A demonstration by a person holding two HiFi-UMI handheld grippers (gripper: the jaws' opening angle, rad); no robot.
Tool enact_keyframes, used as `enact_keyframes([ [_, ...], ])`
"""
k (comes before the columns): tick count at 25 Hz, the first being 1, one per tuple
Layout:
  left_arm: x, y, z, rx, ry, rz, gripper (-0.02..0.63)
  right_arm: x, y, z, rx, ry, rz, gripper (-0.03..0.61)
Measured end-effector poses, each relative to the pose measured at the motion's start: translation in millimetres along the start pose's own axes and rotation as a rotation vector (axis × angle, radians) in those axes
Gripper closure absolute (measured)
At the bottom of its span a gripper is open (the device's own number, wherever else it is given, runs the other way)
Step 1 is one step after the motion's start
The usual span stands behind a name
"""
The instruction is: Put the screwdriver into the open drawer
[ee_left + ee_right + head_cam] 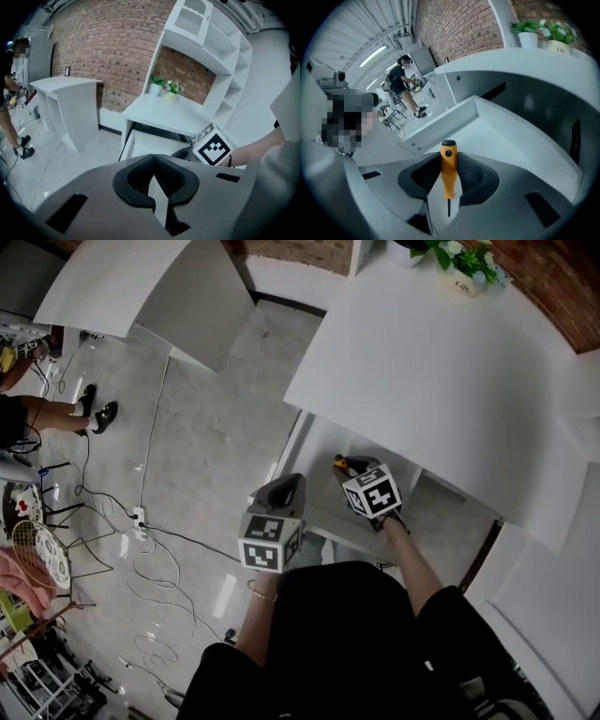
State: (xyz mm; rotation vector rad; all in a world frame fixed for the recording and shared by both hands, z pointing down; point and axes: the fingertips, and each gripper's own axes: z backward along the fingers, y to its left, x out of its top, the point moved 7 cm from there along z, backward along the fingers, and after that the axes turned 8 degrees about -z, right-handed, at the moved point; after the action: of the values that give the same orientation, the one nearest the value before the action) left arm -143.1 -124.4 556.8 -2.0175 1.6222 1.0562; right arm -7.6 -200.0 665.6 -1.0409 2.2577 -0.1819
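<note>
Bright, even indoor light. Ceiling strip lights (377,55) glow; the glossy floor (225,594) shows pale glare. Deep shadow sits under the bench (525,61), above the drawer (501,140). Fisheye bending throughout; gripper views darken at the corners.

Plants (464,261) on desk (441,371), drawer (501,140) beneath

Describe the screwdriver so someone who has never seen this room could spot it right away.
Find the white desk against the brick wall, with its drawer pulled open below the top. Above that drawer the right gripper holds the screwdriver between its fingers. It is the only orange thing there: an orange handle with a black cap and a thin dark shaft.
</note>
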Motion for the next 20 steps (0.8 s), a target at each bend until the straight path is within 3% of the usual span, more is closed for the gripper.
enact_keyframes([
  [20,-4.3,1.0,-5.3,-0.007,0.028,0.039,0.604,-31.3,-16.8,-57.4,-0.061,0.137,-0.129,0.465],
])
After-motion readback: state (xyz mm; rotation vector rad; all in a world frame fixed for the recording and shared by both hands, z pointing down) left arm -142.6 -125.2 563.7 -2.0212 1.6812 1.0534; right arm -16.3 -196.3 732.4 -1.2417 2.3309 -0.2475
